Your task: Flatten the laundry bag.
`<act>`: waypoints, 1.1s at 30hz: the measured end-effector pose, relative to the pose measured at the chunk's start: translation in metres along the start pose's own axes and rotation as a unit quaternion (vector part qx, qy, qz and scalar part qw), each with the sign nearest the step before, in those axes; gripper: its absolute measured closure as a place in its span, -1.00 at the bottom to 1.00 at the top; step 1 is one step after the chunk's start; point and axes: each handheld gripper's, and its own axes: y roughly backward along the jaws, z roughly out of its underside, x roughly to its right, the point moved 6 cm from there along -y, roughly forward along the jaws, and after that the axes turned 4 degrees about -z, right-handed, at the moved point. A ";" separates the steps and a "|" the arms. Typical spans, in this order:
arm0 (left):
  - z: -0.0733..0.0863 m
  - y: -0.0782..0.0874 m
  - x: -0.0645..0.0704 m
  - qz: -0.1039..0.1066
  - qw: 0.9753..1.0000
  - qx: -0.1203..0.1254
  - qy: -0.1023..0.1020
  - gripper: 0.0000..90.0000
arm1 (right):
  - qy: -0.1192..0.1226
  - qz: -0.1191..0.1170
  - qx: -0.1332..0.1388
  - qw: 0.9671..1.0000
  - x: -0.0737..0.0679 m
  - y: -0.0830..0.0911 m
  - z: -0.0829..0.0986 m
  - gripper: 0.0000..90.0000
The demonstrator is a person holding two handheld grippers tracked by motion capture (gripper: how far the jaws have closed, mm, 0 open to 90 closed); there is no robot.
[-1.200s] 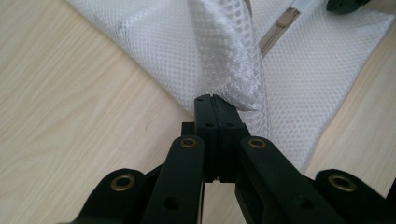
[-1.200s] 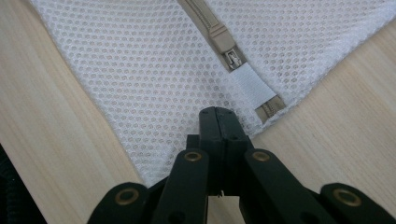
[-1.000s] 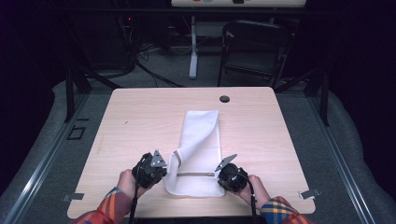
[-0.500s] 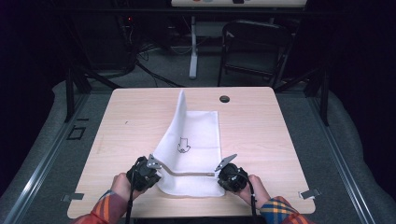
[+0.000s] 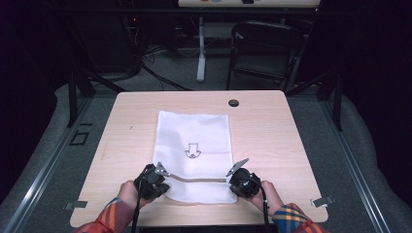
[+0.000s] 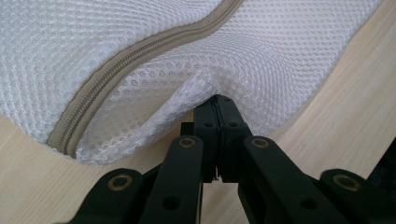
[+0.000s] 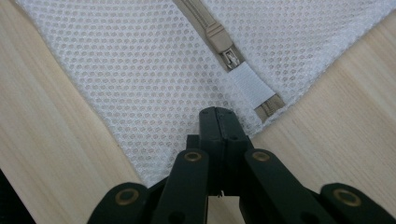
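- The left claw (image 5: 156, 175) is pinched tight on the near left corner of the white mesh bag (image 5: 193, 148); the left gripper view shows its jaws closed with a pucker of mesh (image 6: 196, 91) caught at their tips, just below the beige zipper (image 6: 140, 70).
- The mesh bag lies flat and spread out on the worktop (image 5: 121, 145), its printed mark facing up, the zipper edge towards the person.
- The right claw (image 5: 239, 174) is likewise closed on the near right corner, beside the zipper pull (image 7: 224, 49) and its white tab (image 7: 250, 86).
- Judged from this, the spreading-out step is about finished. Next would be letting go of both corners, or lifting them evenly to fold, keeping the cloth taut.
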 end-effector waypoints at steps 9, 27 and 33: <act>0.006 0.008 -0.004 0.027 1.000 0.005 0.014 0.61 | 0.007 0.007 -0.011 1.000 0.006 0.003 0.003 1.00; -0.003 0.034 -0.016 -0.002 0.994 0.085 0.061 -0.68 | -0.021 -0.002 0.017 1.000 0.017 0.018 -0.002 -0.07; -0.020 0.027 -0.010 0.003 0.995 0.091 0.040 -0.73 | -0.022 -0.003 0.027 0.999 0.019 0.021 -0.004 -0.54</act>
